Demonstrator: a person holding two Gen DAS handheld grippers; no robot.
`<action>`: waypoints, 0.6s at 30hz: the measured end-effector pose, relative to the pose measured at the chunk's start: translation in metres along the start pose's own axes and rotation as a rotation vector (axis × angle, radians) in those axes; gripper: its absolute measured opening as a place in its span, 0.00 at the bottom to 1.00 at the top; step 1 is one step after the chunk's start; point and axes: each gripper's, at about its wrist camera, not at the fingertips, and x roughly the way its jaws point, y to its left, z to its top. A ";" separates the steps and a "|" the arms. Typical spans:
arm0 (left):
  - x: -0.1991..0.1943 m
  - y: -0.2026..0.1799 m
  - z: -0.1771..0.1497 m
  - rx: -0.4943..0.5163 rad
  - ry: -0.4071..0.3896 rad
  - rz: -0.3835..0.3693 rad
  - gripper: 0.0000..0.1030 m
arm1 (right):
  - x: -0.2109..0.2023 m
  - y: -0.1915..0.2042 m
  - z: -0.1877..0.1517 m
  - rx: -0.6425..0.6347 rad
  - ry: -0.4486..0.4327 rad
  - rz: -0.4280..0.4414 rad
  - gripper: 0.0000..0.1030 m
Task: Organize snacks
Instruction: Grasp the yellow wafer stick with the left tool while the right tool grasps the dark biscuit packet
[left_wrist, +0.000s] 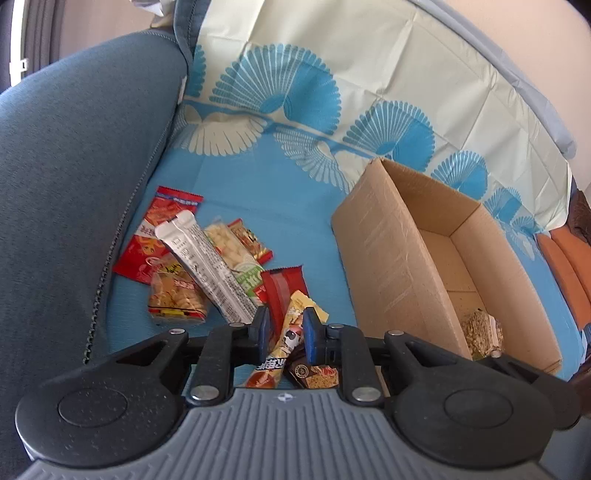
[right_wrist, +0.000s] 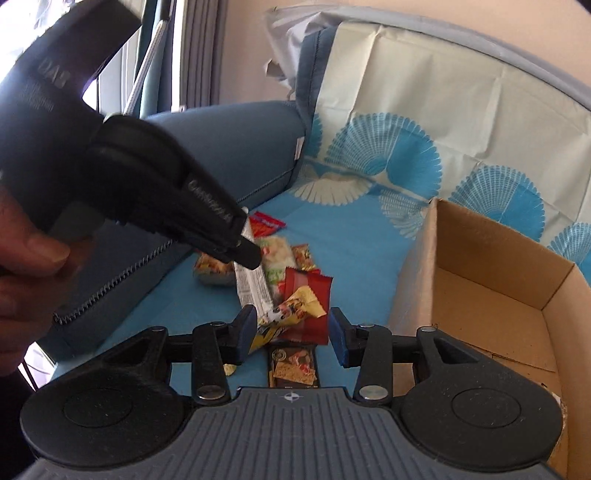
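Observation:
A heap of snack packets lies on the blue cloth (left_wrist: 258, 184): a large red bag (left_wrist: 162, 229), a long silver packet (left_wrist: 207, 266), a red wrapper (left_wrist: 282, 291), a yellow stick packet (left_wrist: 291, 332) and a dark brown packet (left_wrist: 317, 373). An open cardboard box (left_wrist: 388, 258) stands to their right, with one nut-bar packet (left_wrist: 480, 332) inside. My left gripper (left_wrist: 288, 330) hovers over the heap with a narrow gap, the yellow stick lying below it, not pinched. In the right wrist view it (right_wrist: 251, 256) hangs above the silver packet (right_wrist: 251, 284). My right gripper (right_wrist: 293, 332) is open above the yellow stick (right_wrist: 295, 312).
A blue-grey sofa cushion (left_wrist: 74, 166) with a zip borders the heap on the left. The fan-patterned cloth (left_wrist: 369, 55) runs up the backrest behind. Orange cushions (left_wrist: 569, 266) lie beyond the box. A hand (right_wrist: 26, 258) holds the left gripper close to the right one.

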 end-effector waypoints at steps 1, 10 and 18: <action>0.002 0.000 -0.001 0.002 0.005 -0.005 0.24 | 0.004 0.006 -0.001 -0.023 0.009 0.004 0.43; 0.022 -0.001 -0.001 0.014 0.072 -0.012 0.31 | 0.040 0.028 -0.026 -0.116 0.129 -0.084 0.50; 0.040 0.001 0.000 0.010 0.139 -0.037 0.34 | 0.061 0.033 -0.042 -0.156 0.225 -0.112 0.51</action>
